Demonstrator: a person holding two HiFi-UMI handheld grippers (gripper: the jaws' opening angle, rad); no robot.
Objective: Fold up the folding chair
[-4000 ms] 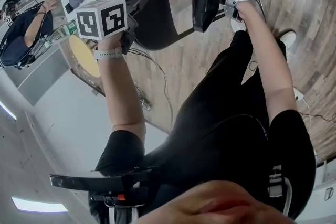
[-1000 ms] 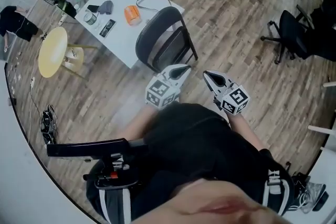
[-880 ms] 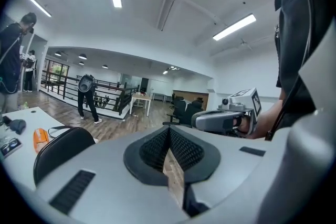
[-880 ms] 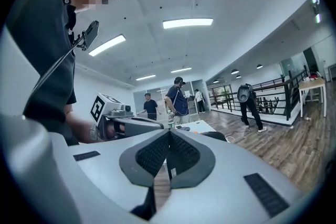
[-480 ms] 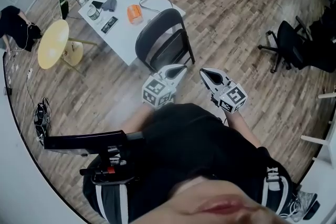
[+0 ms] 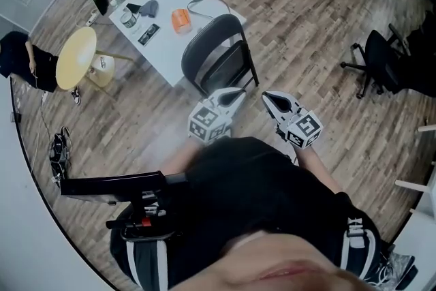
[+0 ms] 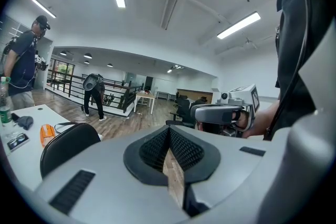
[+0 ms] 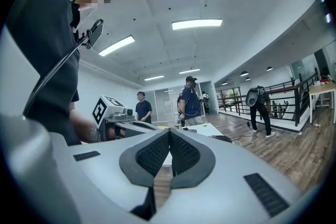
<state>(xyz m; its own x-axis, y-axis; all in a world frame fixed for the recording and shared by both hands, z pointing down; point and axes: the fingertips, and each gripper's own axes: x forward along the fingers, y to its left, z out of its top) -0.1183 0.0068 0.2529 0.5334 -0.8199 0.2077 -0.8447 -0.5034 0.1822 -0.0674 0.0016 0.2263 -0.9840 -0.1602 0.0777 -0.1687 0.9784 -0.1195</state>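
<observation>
In the head view the folding chair [image 6: 216, 51] stood just ahead of both sets of fingers, its seat seemingly swung up flat against the backrest and its frame close against the white tabletop [image 6: 170, 56]. The fold therefore looked done, with little or nothing left. The left gripper [image 6: 235, 93] and right gripper [image 6: 271, 100] hung side by side near the person's waist, short of the chair and touching nothing. In the left gripper view the fingers [image 7: 181, 152] were pressed together and empty, and the chair's dark backrest sat low to their left, well apart. In the right gripper view the fingers [image 8: 157, 155] were likewise closed on nothing, with the tabletop beyond their tips.
</observation>
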